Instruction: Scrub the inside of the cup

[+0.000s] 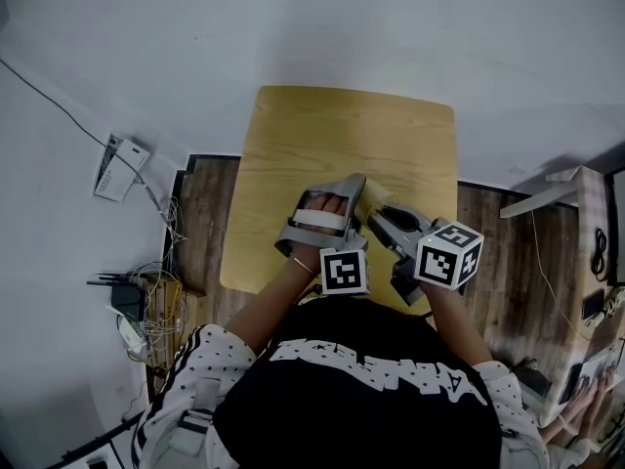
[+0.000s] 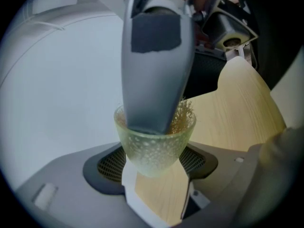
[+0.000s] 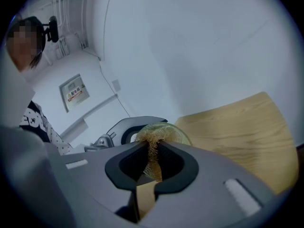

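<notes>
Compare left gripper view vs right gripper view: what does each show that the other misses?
Left gripper view only: the left gripper clamped on the cup's dimpled outer wall. Right gripper view only: the right gripper shut on the golden scrubber, plus a wall notice. Both: the cup, the scrubber at its mouth, the wooden table.

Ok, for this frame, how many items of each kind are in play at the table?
Translucent yellow-green textured cup: 1
Golden wire scrubber: 1
Grey tongs, left tongs and right tongs: 2
Light wooden table: 1
Total: 5
</notes>
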Action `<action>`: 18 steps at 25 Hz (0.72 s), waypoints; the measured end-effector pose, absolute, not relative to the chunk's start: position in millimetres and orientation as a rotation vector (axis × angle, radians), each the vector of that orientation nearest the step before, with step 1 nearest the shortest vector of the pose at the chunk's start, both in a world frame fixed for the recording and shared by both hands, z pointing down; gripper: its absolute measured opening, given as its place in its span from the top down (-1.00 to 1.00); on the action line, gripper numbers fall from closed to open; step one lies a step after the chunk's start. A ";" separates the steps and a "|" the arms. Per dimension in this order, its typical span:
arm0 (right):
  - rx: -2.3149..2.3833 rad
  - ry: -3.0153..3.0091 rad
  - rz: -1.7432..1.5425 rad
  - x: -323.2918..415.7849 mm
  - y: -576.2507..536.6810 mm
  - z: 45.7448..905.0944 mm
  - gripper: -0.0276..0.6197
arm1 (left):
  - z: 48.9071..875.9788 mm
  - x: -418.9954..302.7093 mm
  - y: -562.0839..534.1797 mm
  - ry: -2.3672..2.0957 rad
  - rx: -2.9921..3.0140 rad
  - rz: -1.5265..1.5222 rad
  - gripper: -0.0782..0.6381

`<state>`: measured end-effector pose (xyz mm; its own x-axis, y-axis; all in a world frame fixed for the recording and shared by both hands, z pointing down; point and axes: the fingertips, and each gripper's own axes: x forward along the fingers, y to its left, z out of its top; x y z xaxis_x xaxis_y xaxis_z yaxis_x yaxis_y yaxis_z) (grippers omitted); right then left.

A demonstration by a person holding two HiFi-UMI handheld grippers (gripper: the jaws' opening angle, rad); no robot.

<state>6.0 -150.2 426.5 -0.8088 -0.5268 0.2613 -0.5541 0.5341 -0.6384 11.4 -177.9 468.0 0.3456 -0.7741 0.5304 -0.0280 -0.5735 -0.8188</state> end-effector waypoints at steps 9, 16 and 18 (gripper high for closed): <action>0.945 -2.741 1.626 14.5 -156.2 419.7 0.75 | 461.7 7.9 -181.5 0.701 -1.794 -1.283 -0.20; 0.945 -2.733 1.848 25.3 -164.6 416.7 0.76 | 451.5 9.7 -184.8 0.719 -1.752 -1.240 -0.20; 0.953 -2.691 1.985 30.9 -164.0 420.4 0.76 | 448.2 11.3 -184.7 0.707 -1.729 -1.229 -0.20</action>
<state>30.9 -164.0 420.4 -0.7982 -0.6004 0.0494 -0.2246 0.2205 -0.9492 11.3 -184.7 448.2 0.3500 -0.8277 0.4386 0.0373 -0.4555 -0.8895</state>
